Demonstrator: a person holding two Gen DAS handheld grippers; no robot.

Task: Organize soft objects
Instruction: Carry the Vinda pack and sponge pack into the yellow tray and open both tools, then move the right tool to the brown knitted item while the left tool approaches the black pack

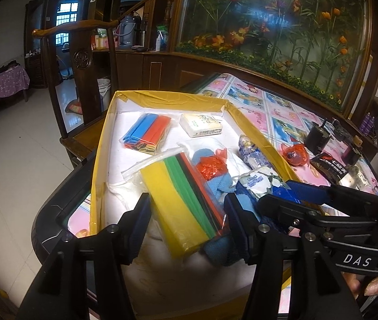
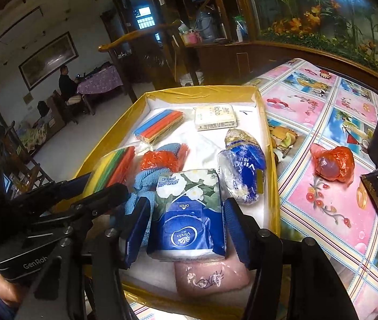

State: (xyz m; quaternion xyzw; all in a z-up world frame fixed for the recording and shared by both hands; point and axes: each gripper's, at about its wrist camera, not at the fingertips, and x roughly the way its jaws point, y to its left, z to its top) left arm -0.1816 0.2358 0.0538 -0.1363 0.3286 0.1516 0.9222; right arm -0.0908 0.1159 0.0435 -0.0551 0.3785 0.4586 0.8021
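Step in hand: placing the blue and white Vinda soft tissue pack with a white flower print (image 2: 189, 213) into the shallow white cardboard tray with yellow taped rim (image 2: 268, 144); this reads as the set-down phase of sorting, judged from the pack sitting over the tray's near end.

Right gripper (image 2: 187, 233): clenched on the tissue pack, one blue pad against each side; the wrapper looks slightly pinched.

Left gripper (image 1: 186, 229): jaws spread apart, gripping nothing; it hovers over the tray's near end, straddling the bagged stack of yellow, green and red sponge sheets (image 1: 186, 208).

Tissue pack position: above the tray's near end, over the pink soft pad in clear wrap (image 2: 212, 277); whether it touches that pad I cannot tell.

Already in the tray: bagged blue and orange foam strips (image 1: 146, 136) and a small white tissue packet (image 1: 200, 125) at the far end; a light blue knitted cloth (image 2: 149, 178), a crumpled orange plastic bag (image 2: 157, 160) and a crumpled blue and white Vinda wrapper bundle (image 2: 244, 165) mid-tray.

Outside the tray: an orange plastic bag holding a round dark object (image 2: 332, 165), on the pink patterned tablecloth (image 2: 322, 208) to the tray's right.

Next move calls for: lowering the pack into a free patch of the tray, then easing the pads apart without dragging the wrapper. The orange bag right of the tray looks like the likely next pick.

Risk: the near end is crowded, so the pack may settle tilted on the pink pad.
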